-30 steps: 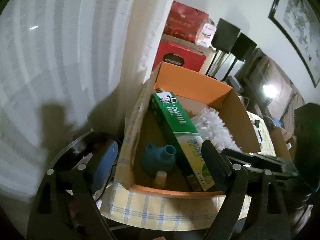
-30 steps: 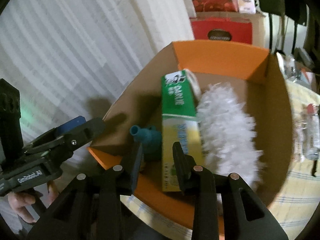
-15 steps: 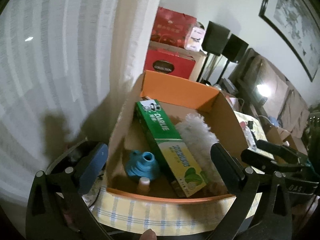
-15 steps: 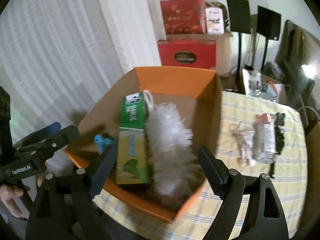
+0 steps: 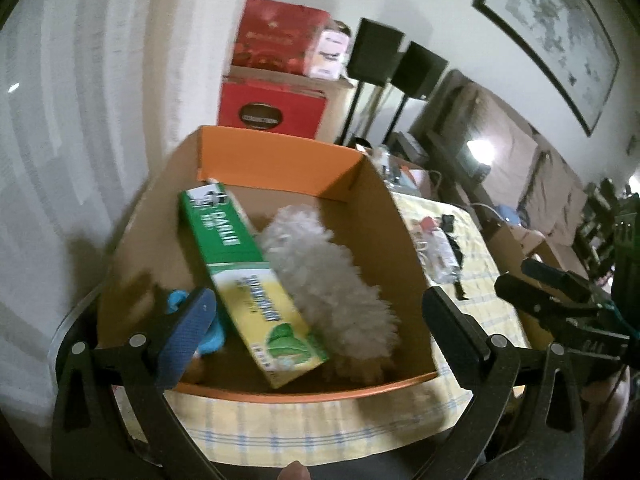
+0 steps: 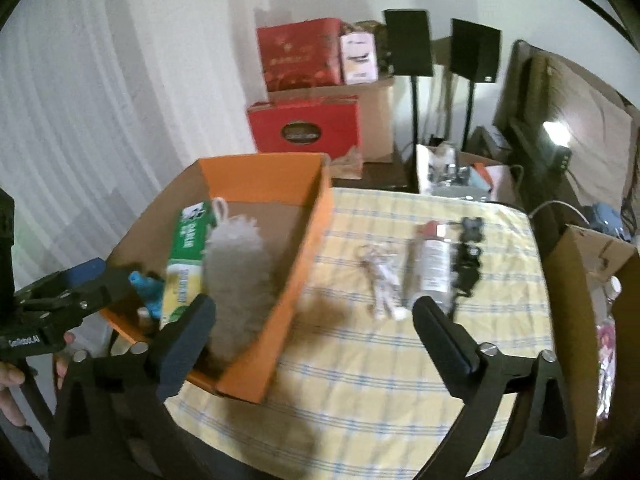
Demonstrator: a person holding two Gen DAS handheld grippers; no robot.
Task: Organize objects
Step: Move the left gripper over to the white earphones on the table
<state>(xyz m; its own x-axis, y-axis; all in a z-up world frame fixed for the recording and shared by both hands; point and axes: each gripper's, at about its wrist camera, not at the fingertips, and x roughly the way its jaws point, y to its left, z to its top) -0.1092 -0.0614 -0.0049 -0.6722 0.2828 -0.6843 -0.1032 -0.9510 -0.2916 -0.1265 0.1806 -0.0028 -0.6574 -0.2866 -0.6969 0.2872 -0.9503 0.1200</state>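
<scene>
An orange cardboard box (image 5: pixel 260 160) stands on the yellow checked tablecloth (image 5: pixel 304 428). Inside lie a green and yellow carton (image 5: pixel 248 280), a white fluffy duster (image 5: pixel 324 280) and a blue object (image 5: pixel 176 300). My left gripper (image 5: pixel 316 316) hangs open before the box's near rim, nothing between its fingers. My right gripper (image 6: pixel 314 312) hovers by the box's (image 6: pixel 260 176) right wall, its jaws opening wide and empty. To its right on the cloth lie a white keyring item (image 6: pixel 380 276), a spray can (image 6: pixel 432 264) and a black strap (image 6: pixel 468 256). A hand holds the left gripper (image 6: pixel 72 292) at the left.
White curtains (image 6: pixel 100 100) hang behind the box. Red gift boxes (image 6: pixel 304 128) and two black speakers on stands (image 6: pixel 408 40) are at the back. A brown cardboard box (image 6: pixel 580 264) stands at the table's right edge. The cloth's near part (image 6: pixel 360 400) is bare.
Both grippers have drawn back from the box and risen a little. The right jaws went from nearly shut to wide open, and the left jaws widened. The right view swung right onto the table items.
</scene>
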